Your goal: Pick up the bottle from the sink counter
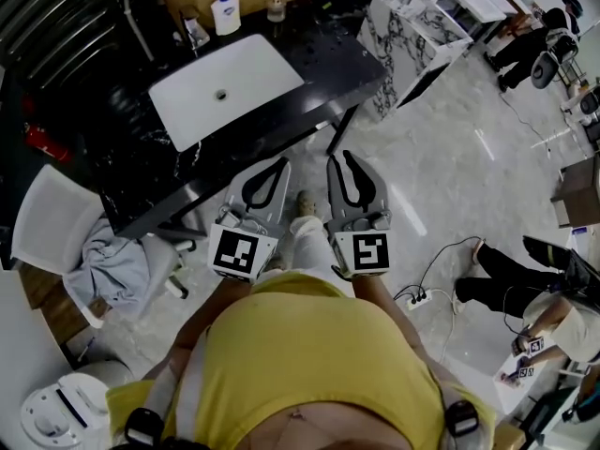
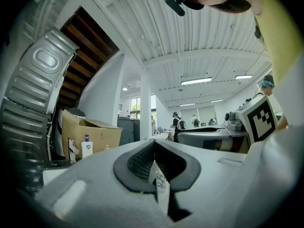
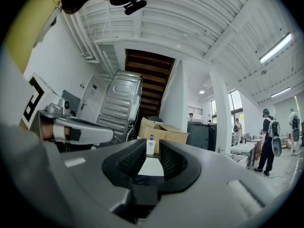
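The bottle, white with a blue pump, stands upright at the back of the black sink counter, beside the faucet. Both grippers are held side by side in front of the counter's near edge, well short of the bottle. My left gripper is shut with its jaw tips together and nothing held; the bottle shows far off to its left. My right gripper points at the counter with a narrow gap between its jaws. The distant bottle shows through that gap, and nothing is between the jaws.
A white basin is set in the counter. A small jar stands right of the bottle, and a cardboard box sits behind. A white chair with a grey cloth stands left; a marble cabinet right. Cables lie on the floor.
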Demonstrator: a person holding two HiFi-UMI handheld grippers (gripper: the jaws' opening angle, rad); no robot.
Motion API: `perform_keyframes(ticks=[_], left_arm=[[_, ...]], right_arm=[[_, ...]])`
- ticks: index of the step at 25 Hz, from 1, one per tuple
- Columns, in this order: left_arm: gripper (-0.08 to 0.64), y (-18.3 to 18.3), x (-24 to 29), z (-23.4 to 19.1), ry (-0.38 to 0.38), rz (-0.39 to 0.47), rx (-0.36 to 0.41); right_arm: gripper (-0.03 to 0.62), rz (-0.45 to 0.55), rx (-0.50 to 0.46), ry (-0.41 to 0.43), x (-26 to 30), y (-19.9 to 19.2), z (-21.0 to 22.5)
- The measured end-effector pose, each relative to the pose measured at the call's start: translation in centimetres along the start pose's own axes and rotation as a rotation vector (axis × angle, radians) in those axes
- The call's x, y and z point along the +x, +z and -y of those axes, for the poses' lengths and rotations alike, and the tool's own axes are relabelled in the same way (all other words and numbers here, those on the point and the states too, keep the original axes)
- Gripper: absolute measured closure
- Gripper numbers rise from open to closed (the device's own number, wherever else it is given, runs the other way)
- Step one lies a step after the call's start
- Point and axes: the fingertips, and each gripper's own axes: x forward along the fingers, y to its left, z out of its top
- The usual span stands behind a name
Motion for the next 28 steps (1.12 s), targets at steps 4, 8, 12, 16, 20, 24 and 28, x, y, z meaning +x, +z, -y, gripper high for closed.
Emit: perform_keyframes(ticks=[4, 8, 12, 16, 20, 24, 28], left_arm=[[0.56, -0.6, 2.2, -1.8, 0.022, 0.014, -0.002], [0.56, -1.4, 5.8, -4.4, 0.043, 0.03, -0.003], [0.56, -1.0, 10.8, -7.3, 0.06, 0.025, 0.031], [0.56, -1.1, 15.8, -10.9, 0.101, 0.03, 0.023], [0.56, -1.6, 20.6, -14.5, 0.156, 0.004, 0.017], [0.56, -2.0, 24.6, -17.5, 0.199, -0.001, 0.012], [0.559, -2.4, 27.9, -19.9, 0.237, 0.004, 0.006]], right_arm=[[0.511, -0.007, -0.009, 0.009, 2.8, -1.3, 1.5], [0.511, -0.001, -0.023, 0.038, 7.2, -2.9, 3.5], [0.506, -0.007, -0.024, 0.066, 12.9, -4.1, 6.5], [0.496, 0.024, -0.005, 0.121, 19.2, -3.8, 8.8], [0.486, 0.016, -0.026, 0.178, 24.9, -4.9, 11.4], [0.474, 0.01, 0.002, 0.227, 30.2, -5.6, 13.3], [0.465, -0.02, -0.006, 0.274, 34.2, -7.5, 15.1]])
